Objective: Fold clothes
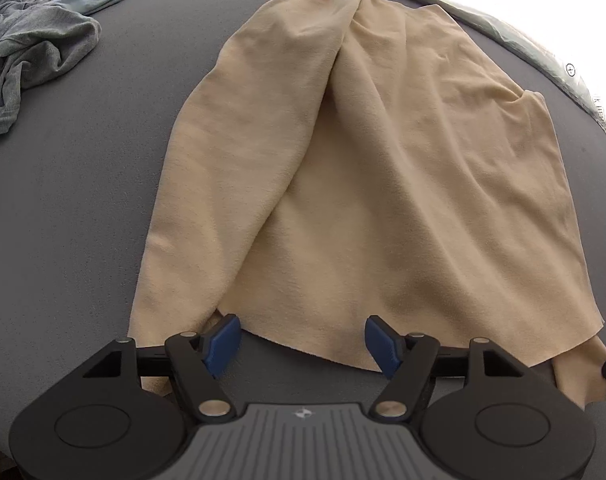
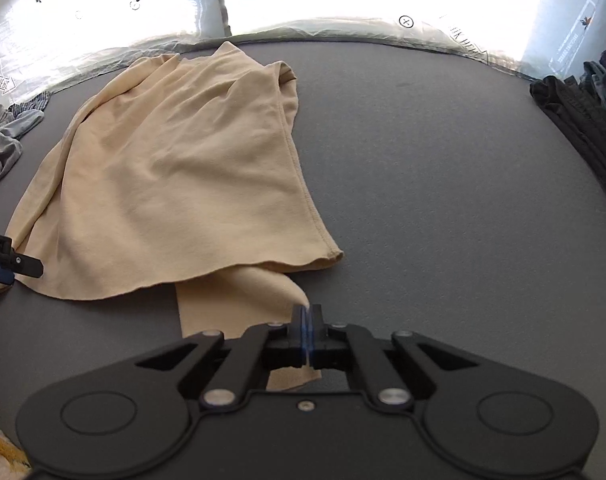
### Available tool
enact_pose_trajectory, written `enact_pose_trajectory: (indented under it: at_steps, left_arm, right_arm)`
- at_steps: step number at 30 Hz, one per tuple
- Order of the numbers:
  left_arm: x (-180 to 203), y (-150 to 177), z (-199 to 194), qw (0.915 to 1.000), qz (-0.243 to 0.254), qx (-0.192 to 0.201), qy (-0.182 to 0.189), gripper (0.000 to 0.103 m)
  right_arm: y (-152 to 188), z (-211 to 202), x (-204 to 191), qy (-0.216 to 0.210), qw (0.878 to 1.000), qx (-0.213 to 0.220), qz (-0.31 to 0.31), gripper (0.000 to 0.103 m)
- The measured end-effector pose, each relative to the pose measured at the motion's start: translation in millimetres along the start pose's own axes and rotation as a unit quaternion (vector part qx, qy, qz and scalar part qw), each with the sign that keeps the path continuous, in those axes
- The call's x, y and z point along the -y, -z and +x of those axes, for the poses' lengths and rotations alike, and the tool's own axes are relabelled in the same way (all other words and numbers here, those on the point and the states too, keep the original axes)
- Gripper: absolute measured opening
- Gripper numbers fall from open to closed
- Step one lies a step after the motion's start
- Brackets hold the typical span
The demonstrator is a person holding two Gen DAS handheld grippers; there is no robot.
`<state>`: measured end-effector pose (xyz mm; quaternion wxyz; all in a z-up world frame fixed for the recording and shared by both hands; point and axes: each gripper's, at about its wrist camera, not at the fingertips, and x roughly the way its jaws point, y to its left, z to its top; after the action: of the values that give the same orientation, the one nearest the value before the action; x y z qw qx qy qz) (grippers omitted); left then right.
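Beige garment (image 1: 383,168): lying spread and rumpled on the grey tabletop (image 1: 83,200), one side folded over along a long crease.
Left gripper (image 1: 301,342): hovering at the garment's near hem, blue pads (image 1: 223,346) standing wide apart, gripping nothing.
Right gripper (image 2: 306,320): pinching a near corner of the garment, fingers pressing together on the cloth.
Grey clothes (image 1: 19,48): sitting crumpled at the far left.
Dark clothes (image 2: 583,120): lying stacked at the right edge.
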<state>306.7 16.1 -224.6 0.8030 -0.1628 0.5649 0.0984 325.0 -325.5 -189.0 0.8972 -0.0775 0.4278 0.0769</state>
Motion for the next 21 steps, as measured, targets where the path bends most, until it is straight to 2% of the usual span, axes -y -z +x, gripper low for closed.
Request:
enact_pose_trajectory:
  at_steps: [2,4,6,8,10,13,17,20,21]
  left_arm:
    - [-3,-1,0,0.9998,-0.017,0.003,0.004,0.070]
    - [-5,-1,0,0.9995,-0.031,0.005,0.006,0.070]
    - [-8,-2,1,0.9989,-0.044,0.008,0.010,0.070]
    - [-10,-3,1,0.9984,-0.053,0.010,0.014,0.071]
    - [-14,-4,1,0.9979,-0.062,0.010,0.019,0.071]
    - [-16,-7,1,0.9976,-0.066,0.009,0.022,0.075]
    - [-11,-9,4,0.9984,-0.055,0.003,0.015,0.081]
    - [-6,-10,5,0.9989,-0.046,-0.001,0.004,0.081]
    - [-6,-10,4,0.9990,-0.045,-0.002,0.003,0.080]
  right_arm:
    - [-14,-10,8,0.049,0.997,0.046,-0.050,0.001]
    - [-32,-20,14,0.107,0.984,0.099,-0.105,0.000]
    - [-47,-28,18,0.167,0.961,0.149,-0.161,0.000]
    - [-60,-34,22,0.236,0.927,0.197,-0.216,0.001]
    - [-74,-37,32,0.287,0.900,0.225,-0.238,0.000]
    - [-92,-41,55,0.344,0.878,0.252,-0.217,0.000]
    - [-90,-10,94,0.360,0.906,0.168,-0.147,0.001]
    - [-87,13,124,0.368,0.920,0.099,-0.092,0.001]
    - [-81,14,130,0.340,0.935,0.083,-0.049,0.002]
